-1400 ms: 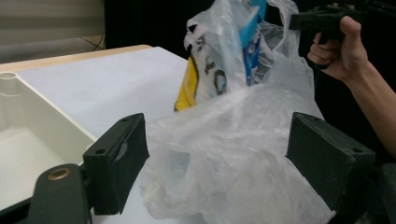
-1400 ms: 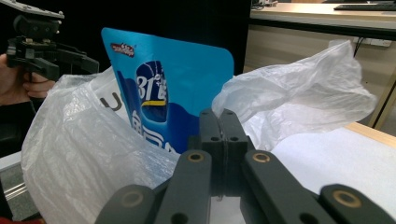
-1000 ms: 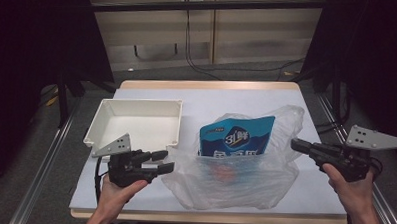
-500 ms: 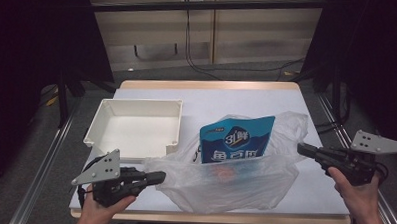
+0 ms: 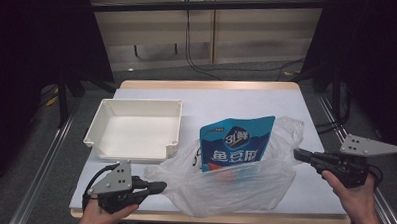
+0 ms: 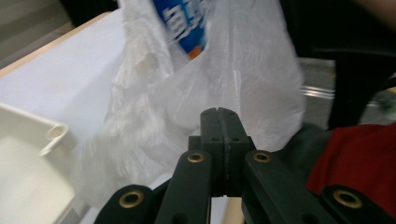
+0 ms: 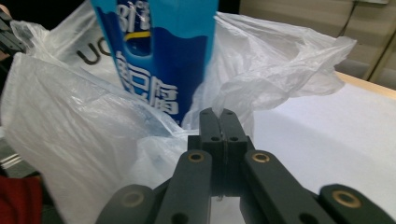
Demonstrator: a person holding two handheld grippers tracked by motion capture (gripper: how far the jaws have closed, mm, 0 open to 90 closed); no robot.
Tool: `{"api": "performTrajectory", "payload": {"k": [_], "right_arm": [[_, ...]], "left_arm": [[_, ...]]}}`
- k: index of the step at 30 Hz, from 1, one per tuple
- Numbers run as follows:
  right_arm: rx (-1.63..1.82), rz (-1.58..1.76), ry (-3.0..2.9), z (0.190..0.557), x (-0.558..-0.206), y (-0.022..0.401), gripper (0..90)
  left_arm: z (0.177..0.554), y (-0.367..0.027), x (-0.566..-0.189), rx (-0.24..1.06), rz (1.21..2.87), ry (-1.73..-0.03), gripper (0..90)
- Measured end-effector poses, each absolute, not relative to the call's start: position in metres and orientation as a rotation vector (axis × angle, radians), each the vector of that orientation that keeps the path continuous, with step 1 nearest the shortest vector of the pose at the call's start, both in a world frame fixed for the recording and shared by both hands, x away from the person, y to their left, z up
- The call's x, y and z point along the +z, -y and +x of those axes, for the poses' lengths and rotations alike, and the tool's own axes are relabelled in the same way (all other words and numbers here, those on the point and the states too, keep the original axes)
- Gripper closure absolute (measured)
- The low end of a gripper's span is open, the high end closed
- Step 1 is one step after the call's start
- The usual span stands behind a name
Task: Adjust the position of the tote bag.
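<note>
A clear plastic bag [image 5: 223, 193] lies on the white table [image 5: 227, 100] near its front edge. A blue snack pouch [image 5: 235, 143] stands upright in the bag. My left gripper [image 5: 159, 186] is at the bag's left corner, jaws shut on the film there. In the left gripper view the jaws [image 6: 219, 112] are pressed together against the bag [image 6: 154, 107]. My right gripper [image 5: 297, 154] is shut on the bag's right edge. In the right gripper view film [image 7: 70, 126] runs into the closed tips [image 7: 219, 114], with the pouch [image 7: 159, 60] just beyond.
A white, empty tray [image 5: 137, 101] sits on the table's left half, just behind the left gripper. Its corner [image 6: 51, 135] appears in the left gripper view. Dark stands and cables flank the table. Red clothing [image 6: 355, 163] is below the front edge.
My left gripper has moved toward the front left corner of the table. The bag's left corner has stretched out with it. The right gripper has hardly moved.
</note>
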State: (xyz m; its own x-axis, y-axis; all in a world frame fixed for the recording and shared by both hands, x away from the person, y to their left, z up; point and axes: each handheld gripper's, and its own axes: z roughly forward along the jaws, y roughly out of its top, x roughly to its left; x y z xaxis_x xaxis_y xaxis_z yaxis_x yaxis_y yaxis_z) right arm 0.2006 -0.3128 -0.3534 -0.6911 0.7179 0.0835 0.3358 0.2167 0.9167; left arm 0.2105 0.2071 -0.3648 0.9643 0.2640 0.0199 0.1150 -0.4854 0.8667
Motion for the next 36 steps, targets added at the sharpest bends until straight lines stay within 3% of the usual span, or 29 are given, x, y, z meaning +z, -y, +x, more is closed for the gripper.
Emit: {"api": "performTrajectory", "payload": {"k": [9,13,36], "right_arm": [[1.438,1.062,-2.159,0.225,-0.380,0.316,90.0],[1.431,1.087,-2.152,0.229,-0.385,0.319,90.0],[1.271,1.113,-2.300,0.235,-0.425,0.306,90.0]], "left_arm": [[0.243,-0.202,-0.375,0.268,2.063,-0.342,90.0],[0.252,-0.203,-0.382,0.248,2.086,-0.364,90.0],[0.251,-0.194,-0.412,0.203,2.296,-0.321,90.0]]}}
